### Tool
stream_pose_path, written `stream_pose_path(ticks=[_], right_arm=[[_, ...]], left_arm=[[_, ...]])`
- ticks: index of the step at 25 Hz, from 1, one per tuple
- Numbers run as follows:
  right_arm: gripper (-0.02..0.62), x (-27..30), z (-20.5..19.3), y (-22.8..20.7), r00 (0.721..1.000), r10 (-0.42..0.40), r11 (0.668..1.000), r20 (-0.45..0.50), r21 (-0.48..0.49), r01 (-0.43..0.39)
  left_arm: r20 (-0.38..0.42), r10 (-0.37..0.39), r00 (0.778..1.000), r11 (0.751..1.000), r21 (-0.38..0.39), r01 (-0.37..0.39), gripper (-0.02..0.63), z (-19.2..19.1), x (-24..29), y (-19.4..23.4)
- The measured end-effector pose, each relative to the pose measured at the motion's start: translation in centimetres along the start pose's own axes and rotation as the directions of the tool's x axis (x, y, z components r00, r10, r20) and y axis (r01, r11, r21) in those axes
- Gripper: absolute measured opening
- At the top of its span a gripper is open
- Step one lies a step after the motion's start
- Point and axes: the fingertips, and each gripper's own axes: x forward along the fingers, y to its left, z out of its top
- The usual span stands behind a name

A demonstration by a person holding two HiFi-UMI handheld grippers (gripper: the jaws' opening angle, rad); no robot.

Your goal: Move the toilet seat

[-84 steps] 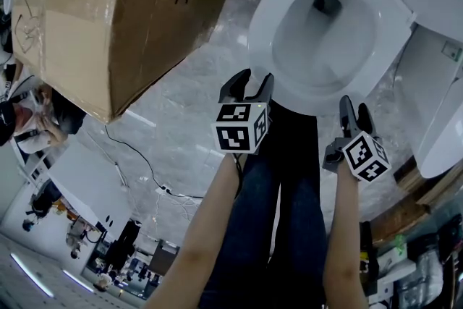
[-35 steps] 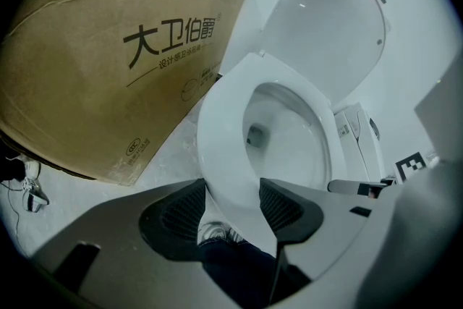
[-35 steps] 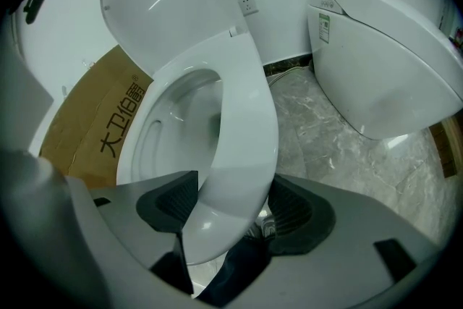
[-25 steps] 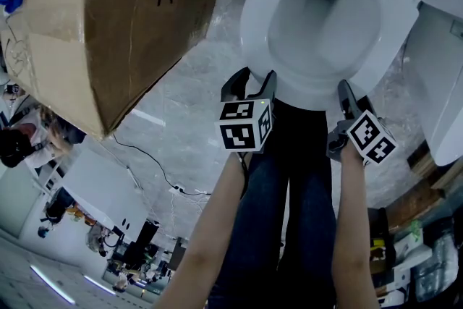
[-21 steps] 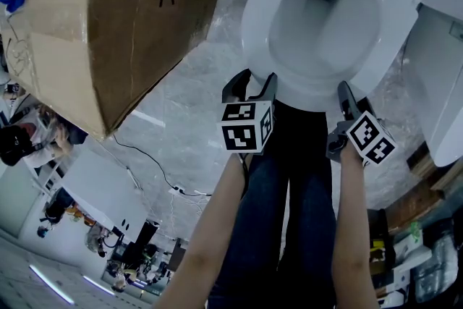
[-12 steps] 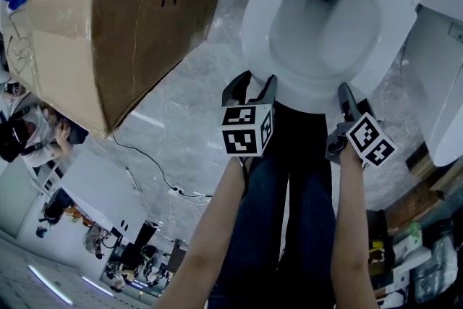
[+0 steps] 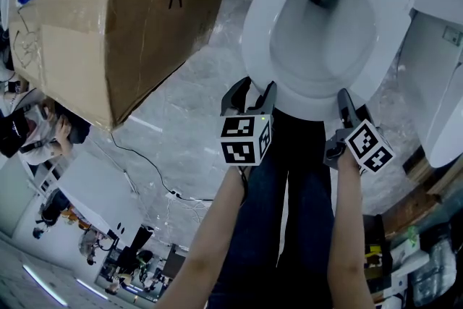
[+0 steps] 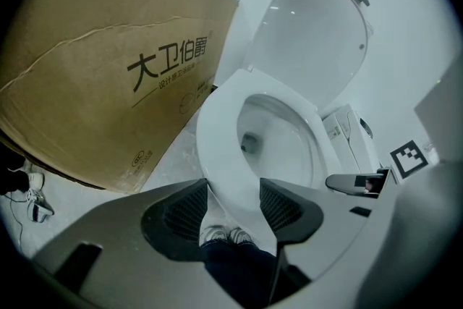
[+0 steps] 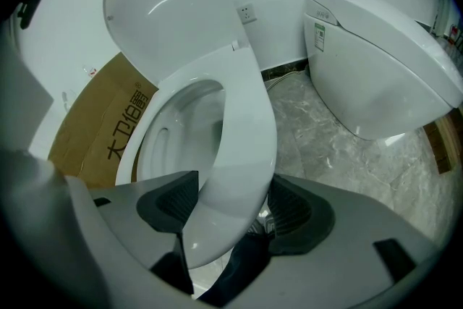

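The white toilet seat (image 7: 257, 32) lies down on the bowl, and the lid (image 8: 311, 40) stands raised against the wall. My right gripper (image 7: 349, 99) is at the seat's front right. In the right gripper view the seat ring (image 9: 246, 127) runs between the jaws and fills the gap, one pad inside the ring and one outside, so my right gripper (image 9: 233, 202) looks shut on it. My left gripper (image 7: 251, 89) hovers open just before the seat's front left edge (image 8: 217, 127), holding nothing, with my shoes showing through its gap (image 8: 234, 188).
A large cardboard box (image 7: 123, 11) stands close to the toilet's left side. A second white toilet (image 9: 376, 61) sits to the right. My legs (image 7: 289, 192) stand right in front of the bowl. A thin cable (image 7: 137, 155) trails over the marble floor at the left.
Since 3.4 s ago both grippers have come forward to the seat's front edge. Over the last second they hold still; only the head view has shifted a little.
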Motion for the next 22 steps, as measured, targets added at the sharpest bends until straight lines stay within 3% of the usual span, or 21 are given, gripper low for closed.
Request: stream_pose_path(ticks=[13,19,22], right_arm=[[0.307,-2.3,1.1,1.2,0.999,0.030,0.999,0.031,0.010,-0.030],[0.304,-3.8,1.8,1.7,0.999,0.039,0.999,0.035,0.025,-0.040],[0.302,-4.5,2.3,2.0,0.998,0.050,0.998,0.049,0.033,-0.052]], left_arm=[[0.015,-0.024,1.000,0.993,0.117,0.022,0.227,-1.3,-4.1,-3.0],[0.045,-0.088,0.995,0.993,0.078,0.084,0.227,-1.4,-6.0,-4.7],[0.062,-0.088,0.994,0.991,0.105,0.081,0.227,-0.6,-7.0,-5.1]])
